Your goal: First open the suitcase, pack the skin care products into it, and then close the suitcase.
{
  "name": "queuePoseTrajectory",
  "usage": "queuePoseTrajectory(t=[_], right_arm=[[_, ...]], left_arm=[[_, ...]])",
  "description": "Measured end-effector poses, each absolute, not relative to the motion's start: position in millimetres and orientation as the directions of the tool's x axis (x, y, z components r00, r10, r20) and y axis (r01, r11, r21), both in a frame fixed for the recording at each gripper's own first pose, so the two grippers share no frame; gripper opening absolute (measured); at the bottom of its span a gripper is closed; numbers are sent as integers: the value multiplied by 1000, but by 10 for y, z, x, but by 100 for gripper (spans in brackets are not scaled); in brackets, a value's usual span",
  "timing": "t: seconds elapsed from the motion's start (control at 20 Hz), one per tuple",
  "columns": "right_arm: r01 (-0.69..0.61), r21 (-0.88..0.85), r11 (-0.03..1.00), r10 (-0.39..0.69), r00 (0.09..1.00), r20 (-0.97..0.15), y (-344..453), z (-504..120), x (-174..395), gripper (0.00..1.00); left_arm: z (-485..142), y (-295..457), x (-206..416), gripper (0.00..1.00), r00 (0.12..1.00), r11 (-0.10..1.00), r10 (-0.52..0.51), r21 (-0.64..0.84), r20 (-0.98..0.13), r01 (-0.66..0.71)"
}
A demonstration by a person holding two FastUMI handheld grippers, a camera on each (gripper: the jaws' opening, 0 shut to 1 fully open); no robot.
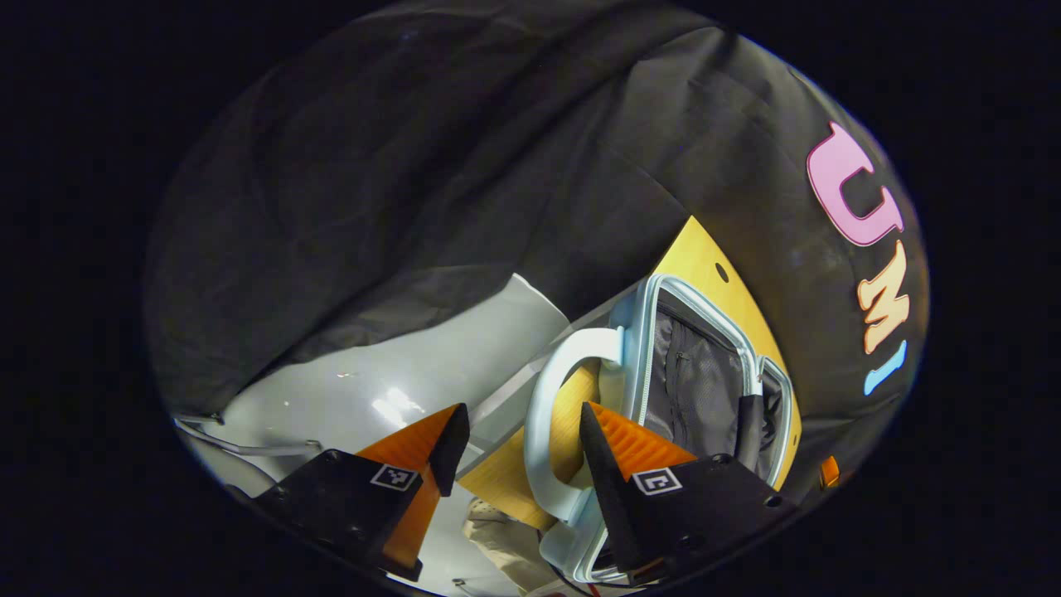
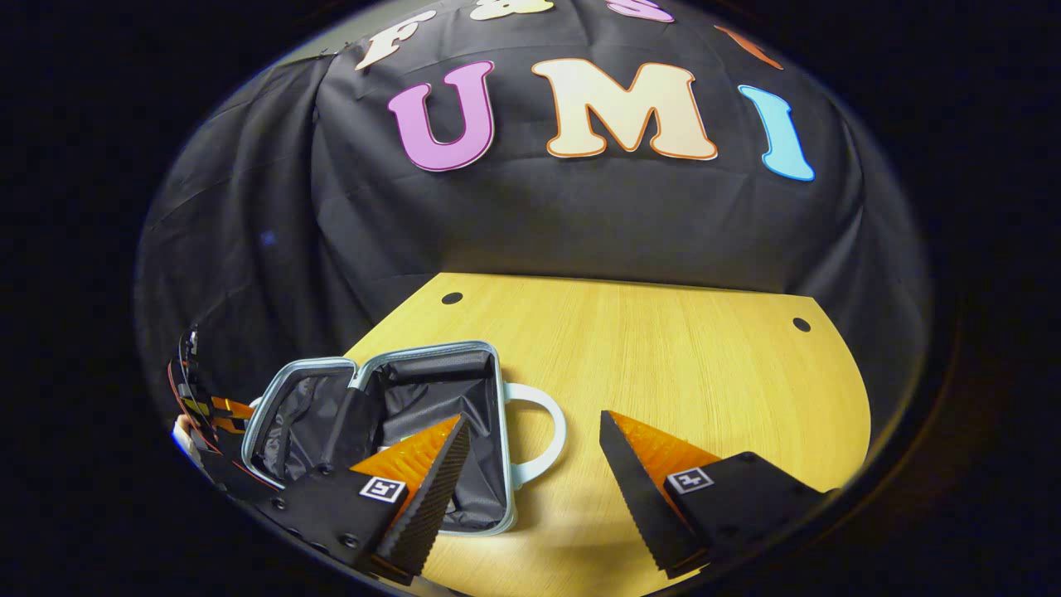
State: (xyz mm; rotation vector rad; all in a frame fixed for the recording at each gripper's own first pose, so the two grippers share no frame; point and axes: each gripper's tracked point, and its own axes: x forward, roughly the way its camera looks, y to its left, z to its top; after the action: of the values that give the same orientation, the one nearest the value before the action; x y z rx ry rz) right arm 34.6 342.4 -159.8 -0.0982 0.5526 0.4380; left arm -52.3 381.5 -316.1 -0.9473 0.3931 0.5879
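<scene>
Now we are seeing the pale-blue hard-shell suitcase [image 2: 390, 431] lying open on the wooden desk [image 2: 663, 365] | we are holding both jaws wide, gripping nothing.

A light wooden worktop [image 2: 663, 356] with two small dark holes near its far edge stands against draped black cloth [image 2: 580, 224]. Beside the worktop, glossy pale floor [image 1: 373, 381] reflects overhead light.
</scene>
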Motion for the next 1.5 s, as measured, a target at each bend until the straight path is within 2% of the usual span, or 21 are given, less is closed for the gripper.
queuePoseTrajectory(t=[0.05,0.1,0.15,0.2,0.25,0.35,0.4,0.45,0.5,0.6,0.65,0.75,0.9,0.95,1.1,1.2,1.25,1.5], right_arm=[[-427,36,903,383,764,-519,3438,-1557,348,98],[-428,43,903,388,765,-514,3455,-1529,336,98],[-435,41,899,393,763,-513,3474,-1523,318,98],[-441,24,897,390,765,-513,3462,-1510,314,98],[-447,4,895,385,768,-512,3448,-1492,318,98],[-448,-19,894,377,773,-510,3404,-1465,306,98],[-444,-16,896,375,774,-510,3391,-1461,298,98],[-437,-9,899,372,776,-510,3361,-1459,297,93],[-430,-5,903,369,779,-508,3334,-1451,304,98],[-420,-3,907,363,786,-500,3281,-1434,326,98],[-416,-2,909,360,790,-496,3249,-1430,340,98],[-407,6,913,358,797,-486,3200,-1423,355,98],[-400,23,916,362,802,-476,3116,-1425,356,98],[-399,30,916,364,800,-477,3078,-1443,340,94],[-401,50,915,374,793,-482,2938,-1476,324,94],[-412,72,908,394,785,-478,2833,-1436,332,94],[-419,76,905,403,784,-473,2760,-1419,366,98],[-433,111,895,433,779,-453,2292,-1320,577,98]], left_arm=[[-3156,3766,-459,76,798,442,264,-668,-541,-599],[-3182,3723,-406,68,810,430,242,-689,-535,-583],[-3207,3719,-394,68,809,415,235,-697,-538,-584],[-3232,3739,-384,45,803,401,235,-697,-549,-594],[-3279,3768,-390,50,796,383,246,-699,-553,-604],[-3260,3782,-408,11,794,348,253,-714,-552,-607],[-3257,3782,-415,8,797,341,256,-720,-547,-604],[-3254,3789,-399,8,800,342,252,-724,-544,-600],[-3228,3772,-396,7,803,343,250,-727,-540,-595],[-3136,3713,-394,2,805,346,239,-727,-543,-593],[-3076,3688,-412,6,801,353,241,-719,-548,-598],[-2902,3656,-439,6,792,385,261,-693,-551,-609],[-2353,3556,-461,5,816,411,289,-705,-501,-578],[-2152,3518,-469,5,826,416,297,-714,-478,-563],[-1683,3341,-469,5,854,463,312,-718,-417,-520],[-1458,3192,-434,5,848,495,334,-689,-412,-530],[-1349,3096,-416,5,843,509,346,-673,-411,-537],[-767,2595,-156,5,842,574,394,-617,-368,-539]])
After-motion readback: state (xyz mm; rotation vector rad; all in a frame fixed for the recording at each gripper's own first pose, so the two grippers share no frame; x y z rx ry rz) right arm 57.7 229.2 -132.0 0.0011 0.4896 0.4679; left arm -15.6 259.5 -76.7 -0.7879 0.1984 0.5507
